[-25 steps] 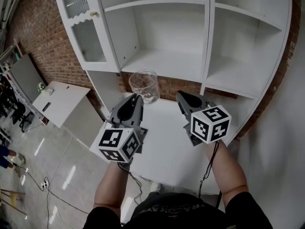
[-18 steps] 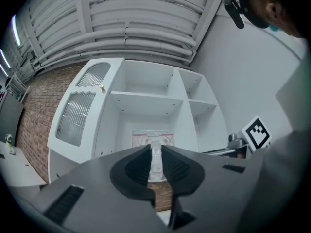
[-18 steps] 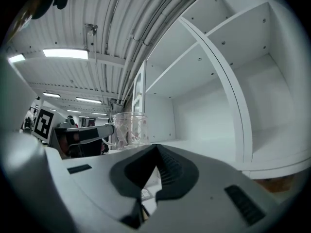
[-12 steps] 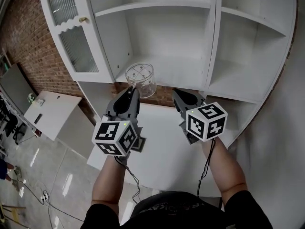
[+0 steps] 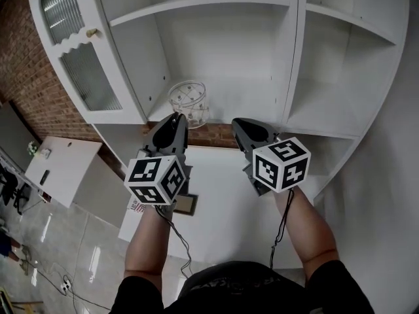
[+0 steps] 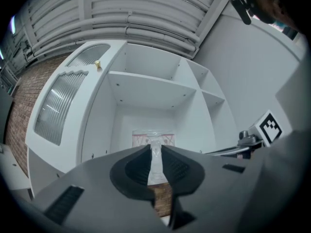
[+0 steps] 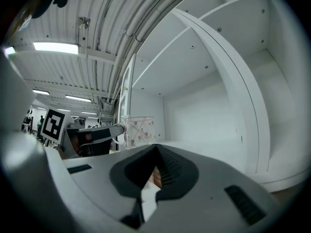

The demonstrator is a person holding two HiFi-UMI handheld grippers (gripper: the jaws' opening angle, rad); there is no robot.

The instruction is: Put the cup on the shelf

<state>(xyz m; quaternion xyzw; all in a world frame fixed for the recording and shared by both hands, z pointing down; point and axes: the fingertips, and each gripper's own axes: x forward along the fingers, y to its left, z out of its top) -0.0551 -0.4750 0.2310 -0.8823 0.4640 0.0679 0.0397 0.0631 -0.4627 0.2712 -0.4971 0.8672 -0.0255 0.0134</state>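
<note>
holding the cup at the shelf's front edge

the left gripper [image 5: 177, 119] is clamped on the clear cup [image 5: 188, 102], which stands out at 12 o'clock from its tips in the head view. in the left gripper view the two dark pads [image 6: 141, 165] pinch a thin strip of the glass wall, and the rest of the cup [image 6: 153, 138] shows just beyond them, with small pale marks on its side. the cup hangs upright in front of the lower shelf [image 5: 239, 100] of the white cabinet [image 5: 294, 57], right at the board's front edge. whether its base touches the board cannot be told.

the right gripper [image 5: 239, 124] is at 3 o'clock from the left one, near it but apart. its fingers meet at the tips with nothing between them, as the right gripper view shows. from there the cup [image 7: 138, 129] appears at 9 o'clock, held by the left gripper [image 7: 115, 129].

the cabinet's ribbed-glass door [image 5: 75, 64] stands open at 10 o'clock, against a brick wall [image 5: 23, 77]. a white table [image 5: 222, 198] lies under both grippers at 6 o'clock.
</note>
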